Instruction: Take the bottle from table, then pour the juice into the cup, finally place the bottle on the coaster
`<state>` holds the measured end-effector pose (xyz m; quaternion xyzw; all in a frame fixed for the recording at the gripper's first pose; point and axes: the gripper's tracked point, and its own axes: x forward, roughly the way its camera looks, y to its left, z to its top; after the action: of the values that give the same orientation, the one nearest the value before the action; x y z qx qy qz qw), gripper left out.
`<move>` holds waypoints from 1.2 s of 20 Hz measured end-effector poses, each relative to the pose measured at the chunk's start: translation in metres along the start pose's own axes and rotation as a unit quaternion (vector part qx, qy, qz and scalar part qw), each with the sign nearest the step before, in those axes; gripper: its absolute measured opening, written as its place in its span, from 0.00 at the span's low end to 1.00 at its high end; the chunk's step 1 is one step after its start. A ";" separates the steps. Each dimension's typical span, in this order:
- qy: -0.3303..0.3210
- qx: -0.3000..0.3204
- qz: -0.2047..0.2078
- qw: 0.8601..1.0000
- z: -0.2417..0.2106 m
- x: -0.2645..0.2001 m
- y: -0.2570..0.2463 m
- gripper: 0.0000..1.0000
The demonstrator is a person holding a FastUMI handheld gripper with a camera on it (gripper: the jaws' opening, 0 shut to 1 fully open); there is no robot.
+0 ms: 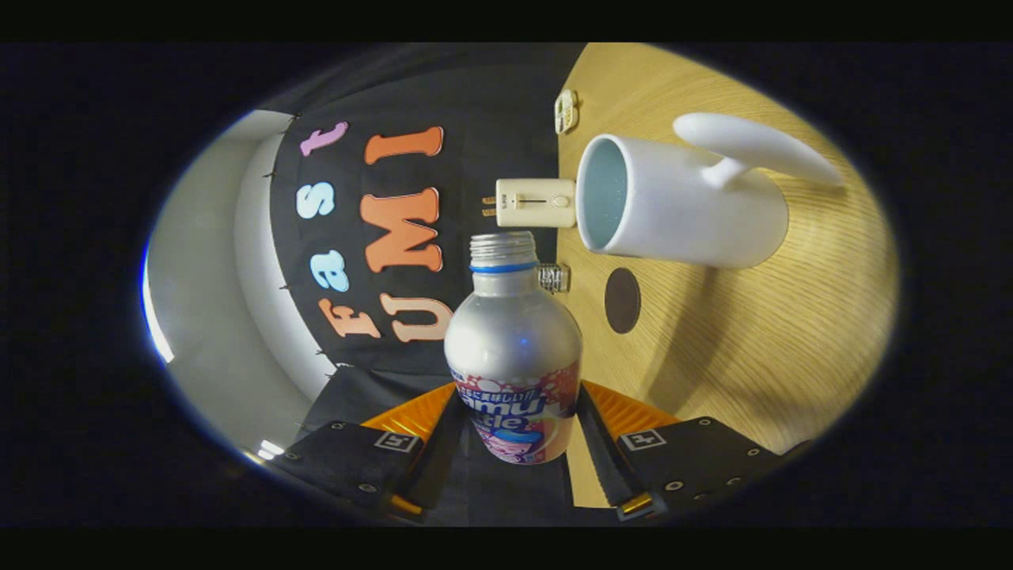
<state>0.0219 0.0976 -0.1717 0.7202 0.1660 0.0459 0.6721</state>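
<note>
A silver bottle with a pink and blue label sits between my fingers, and my gripper is shut on its lower body. Its cap is off and the threaded mouth is bare. My view is rolled about a quarter turn, so the bottle lies roughly level with the wooden table. A white cup with a large handle stands on the table beyond the bottle's mouth, off to one side of it. No liquid is visible leaving the bottle. A small dark round coaster lies on the table between the cup and the fingers.
A cream plug-like device sits by the cup's rim near the table's back edge. A small ribbed cap-like piece lies close to the bottle's neck. Another small pale item rests farther along that edge. Black cloth hangs behind the table.
</note>
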 end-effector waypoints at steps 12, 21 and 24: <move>0.009 0.085 0.014 0.996 0.003 -0.001 0.002 0.77; 0.003 0.135 0.026 0.991 0.015 -0.002 0.008 0.77; 0.005 0.139 0.025 0.990 0.015 0.001 0.006 0.77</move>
<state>0.0279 0.0833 -0.1675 0.8103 0.1559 0.0428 0.5633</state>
